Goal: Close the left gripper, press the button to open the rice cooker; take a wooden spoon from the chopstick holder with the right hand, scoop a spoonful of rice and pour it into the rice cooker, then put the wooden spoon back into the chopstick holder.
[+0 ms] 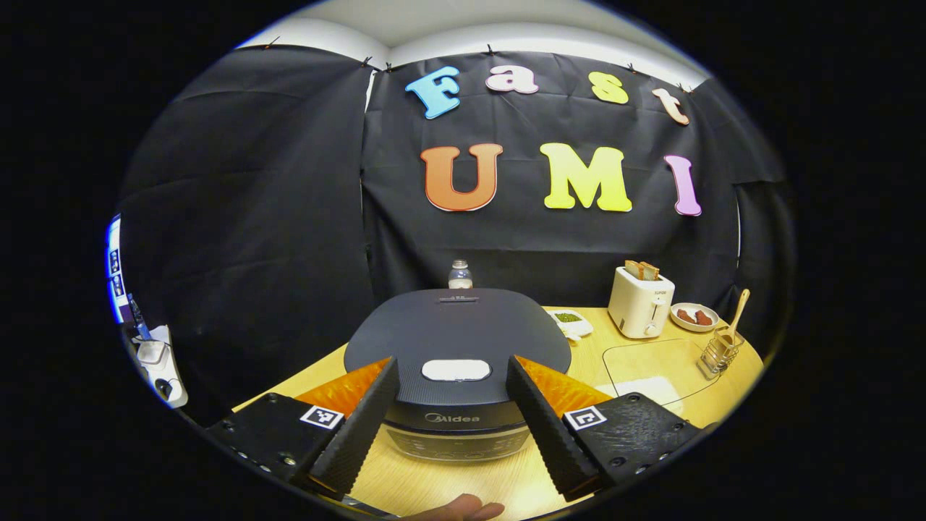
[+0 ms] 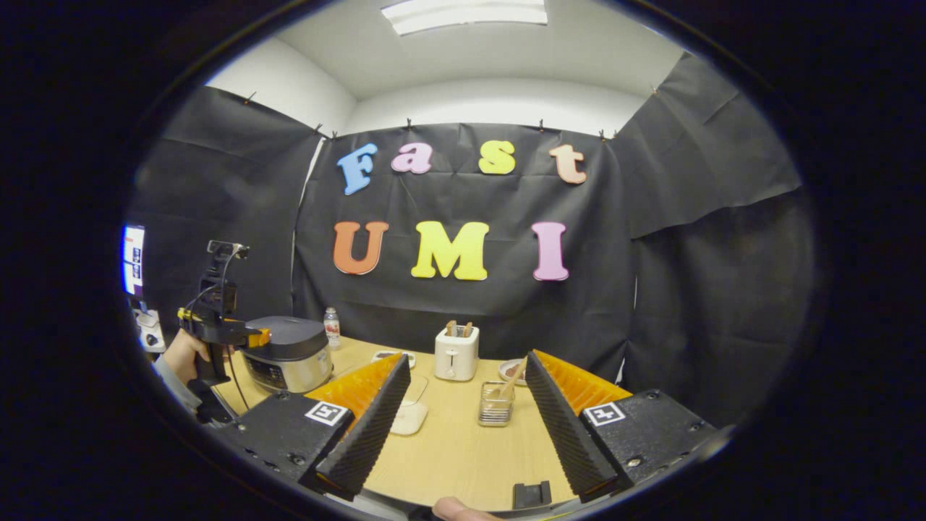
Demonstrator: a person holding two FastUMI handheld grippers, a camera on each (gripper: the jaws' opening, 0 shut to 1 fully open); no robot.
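The dark rice cooker (image 1: 456, 325) stands shut right in front of my left gripper (image 1: 453, 364). That gripper is open, its fingers reaching either side of the white lid button (image 1: 456, 370), just above the lid. At the right of the table, the wooden spoon (image 1: 738, 312) stands in the wire chopstick holder (image 1: 718, 354). A clear bowl with white rice (image 1: 651, 376) lies between cooker and holder. My right gripper (image 2: 466, 359) hangs open and empty over the near table edge, with the holder (image 2: 495, 405) and spoon (image 2: 515, 375) ahead of it. A hand (image 2: 181, 354) holds the left gripper (image 2: 255, 337) at the cooker (image 2: 289, 354).
A white toaster (image 1: 640, 307) with bread stands at the back right, beside a plate of brown food (image 1: 694, 316) and a small dish of greens (image 1: 568, 319). A bottle (image 1: 459, 275) stands behind the cooker. A small black block (image 2: 532, 494) sits on the wooden table (image 2: 456, 449) near its front edge.
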